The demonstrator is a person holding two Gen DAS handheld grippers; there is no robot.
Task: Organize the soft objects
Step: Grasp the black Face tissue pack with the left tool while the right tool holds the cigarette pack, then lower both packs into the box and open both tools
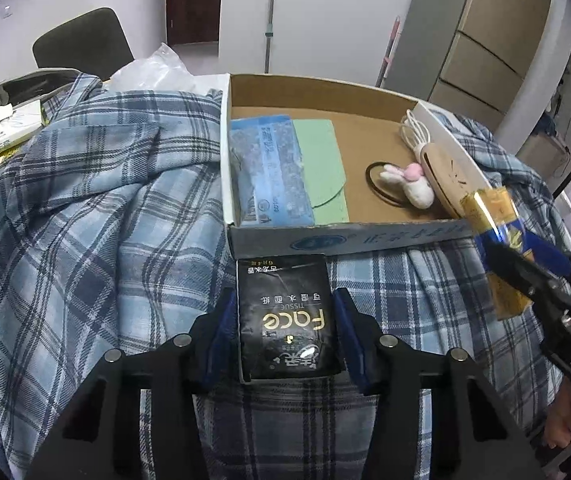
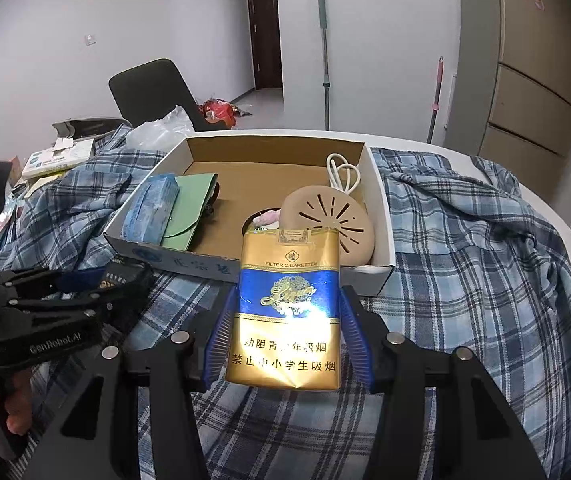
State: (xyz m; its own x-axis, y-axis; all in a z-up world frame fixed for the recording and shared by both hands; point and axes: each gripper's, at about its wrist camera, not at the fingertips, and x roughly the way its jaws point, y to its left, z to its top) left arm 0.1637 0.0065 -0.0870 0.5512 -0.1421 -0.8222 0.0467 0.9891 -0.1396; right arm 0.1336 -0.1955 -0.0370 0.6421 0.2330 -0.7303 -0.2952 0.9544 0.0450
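My left gripper (image 1: 287,316) is shut on a black Face tissue pack (image 1: 285,312), held over the plaid shirt (image 1: 85,208) just in front of the cardboard box (image 1: 349,236). My right gripper (image 2: 285,320) is shut on a gold and blue soft cigarette pack (image 2: 287,304), held above the box's near wall (image 2: 189,262). That pack also shows in the left wrist view (image 1: 497,224), at the box's near right corner. Inside the box lie a blue tissue pack (image 1: 269,168), a green pouch (image 1: 321,160), a small plush rabbit (image 1: 409,182) and a beige round device (image 2: 327,220) with a white cable.
The blue plaid shirt (image 2: 485,248) covers the white table (image 2: 557,216) around the box. A clear plastic bag (image 1: 153,72), boxes and papers (image 2: 59,156) lie at the far left. A black chair (image 2: 149,88) stands behind. The left gripper shows at the left in the right wrist view (image 2: 85,280).
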